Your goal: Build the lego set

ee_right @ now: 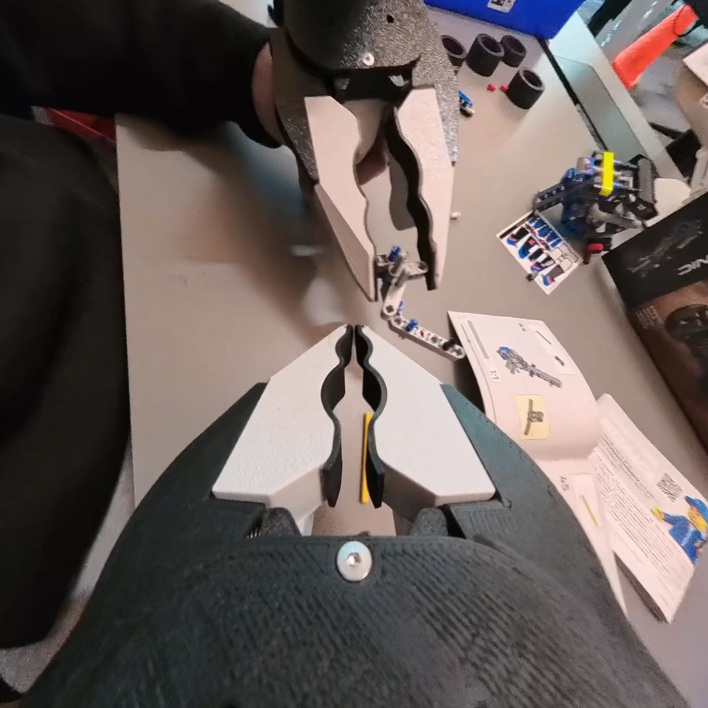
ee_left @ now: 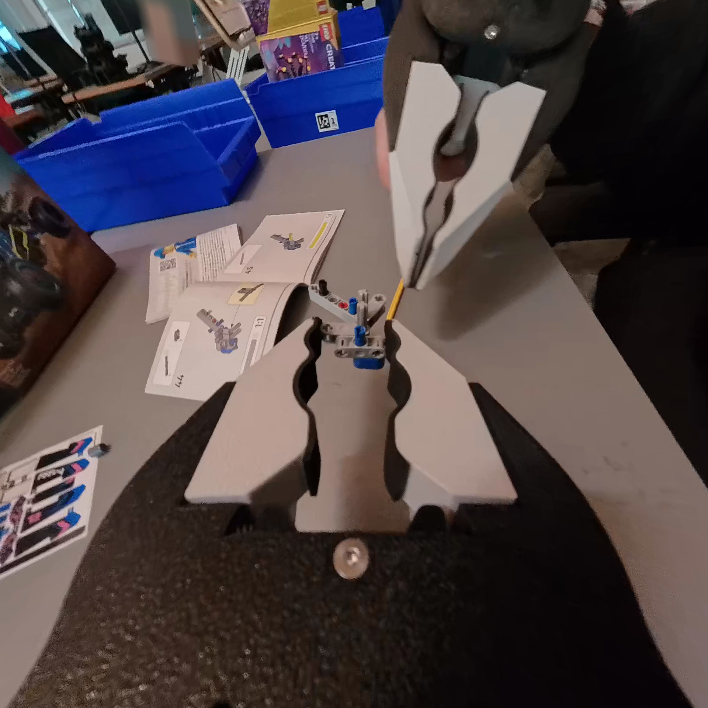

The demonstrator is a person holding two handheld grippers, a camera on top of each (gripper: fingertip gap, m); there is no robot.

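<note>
A small grey and blue lego assembly with a long grey beam sits between my left gripper's fingertips, just above the grey table. The left gripper is shut on it. In the right wrist view the same gripper holds the assembly from above, with the beam hanging towards the booklet. My right gripper is shut on a thin yellow axle. In the left wrist view it hovers just right of the assembly, with the axle sticking out of its tip towards the assembly.
An open instruction booklet lies left of the assembly. A sticker sheet and a small grey part lie nearer. Blue bins stand at the back, a dark box at left. A part-built blue model and black tyres stand farther off.
</note>
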